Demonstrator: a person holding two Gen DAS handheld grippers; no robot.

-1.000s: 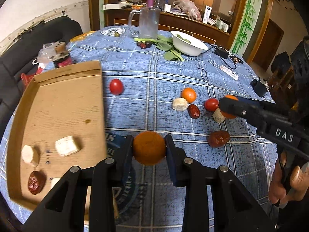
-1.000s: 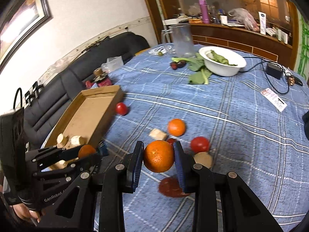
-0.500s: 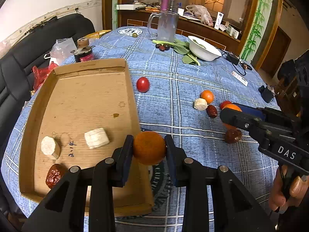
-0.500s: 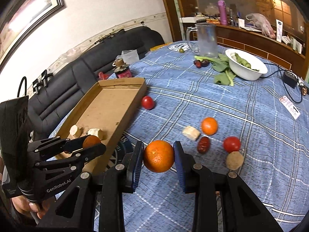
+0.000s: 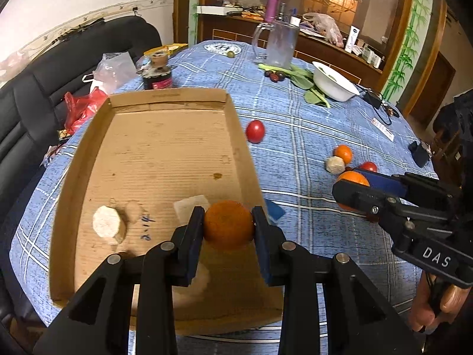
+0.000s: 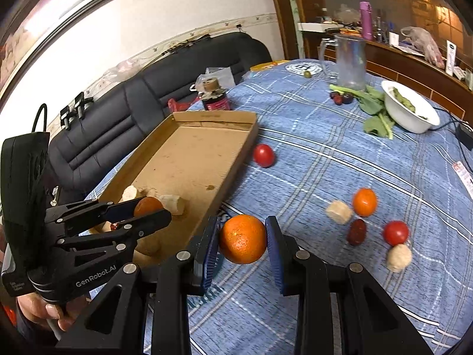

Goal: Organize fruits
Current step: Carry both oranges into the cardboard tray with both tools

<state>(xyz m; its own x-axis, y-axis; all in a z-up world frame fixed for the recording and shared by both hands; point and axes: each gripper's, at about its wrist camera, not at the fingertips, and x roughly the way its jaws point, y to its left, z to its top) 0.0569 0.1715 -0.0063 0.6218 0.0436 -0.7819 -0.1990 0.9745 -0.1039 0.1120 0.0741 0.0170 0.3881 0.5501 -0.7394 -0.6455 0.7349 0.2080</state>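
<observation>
Holding one orange apiece, both grippers were mid-transfer. The left gripper (image 5: pixel 229 222) was clamped on a dull orange (image 5: pixel 228 224) above the near end of the cardboard tray (image 5: pixel 165 100); the right gripper (image 6: pixel 242 241) was clamped on a bright orange (image 6: pixel 243 239) over the tablecloth (image 6: pixel 340 159), just beside the tray's long wall. Already in the tray lay a pale round piece (image 5: pixel 105 227) and a pale block (image 5: pixel 189 205). Left on the cloth were a red tomato (image 6: pixel 263 155) near the tray, plus a cluster well apart: a small orange (image 6: pixel 364 202), a pale chunk (image 6: pixel 339 211), a dark date (image 6: pixel 356 232), a second tomato (image 6: pixel 396 232) and a pale lump (image 6: pixel 399 257). Judged so, the sorting was under half done.
</observation>
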